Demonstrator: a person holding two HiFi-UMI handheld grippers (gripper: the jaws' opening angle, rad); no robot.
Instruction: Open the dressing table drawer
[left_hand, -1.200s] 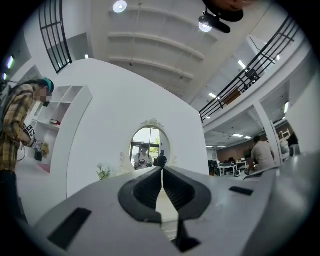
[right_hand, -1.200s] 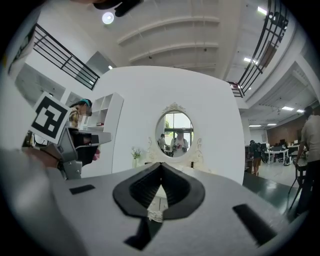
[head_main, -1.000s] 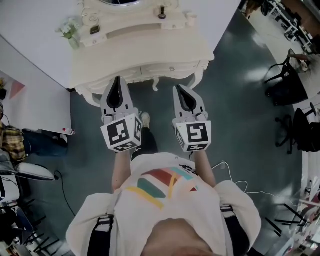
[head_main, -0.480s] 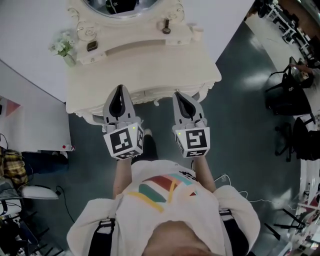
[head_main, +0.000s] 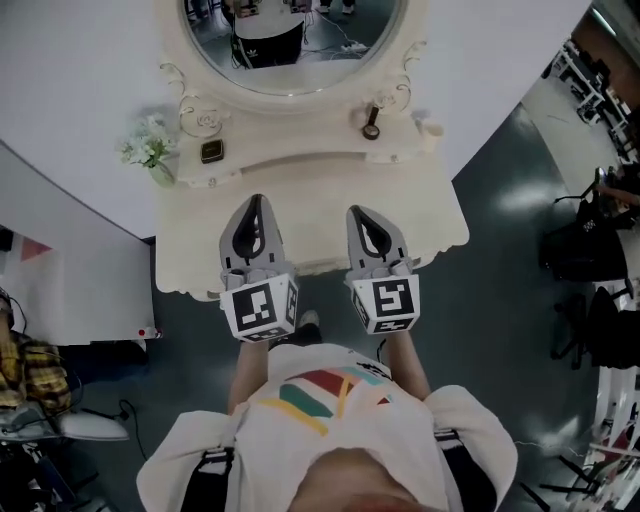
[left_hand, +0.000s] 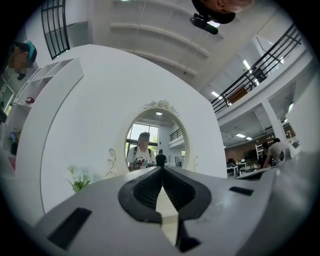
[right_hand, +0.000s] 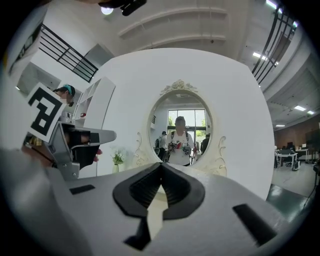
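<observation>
The cream dressing table (head_main: 320, 190) stands straight ahead below its oval mirror (head_main: 295, 45). Its drawer front is hidden under the tabletop's front edge and my grippers. My left gripper (head_main: 256, 200) and right gripper (head_main: 357, 211) hover side by side over the front half of the tabletop, both shut and holding nothing. In the left gripper view the shut jaws (left_hand: 161, 169) point at the mirror (left_hand: 155, 142). The right gripper view shows the same for its jaws (right_hand: 161, 165), with the left gripper (right_hand: 65, 142) at the left.
On the table's back shelf are a flower vase (head_main: 150, 152), a small dark box (head_main: 211, 151), a dark bottle (head_main: 371, 128) and a small cup (head_main: 432, 129). A white panel (head_main: 70, 280) stands to the left. Black office chairs (head_main: 590, 250) are at the right.
The table has come closer and lower in the head view. Both grippers now sit over the tabletop instead of before the drawer front, which has dropped out of sight. Both stay shut.
</observation>
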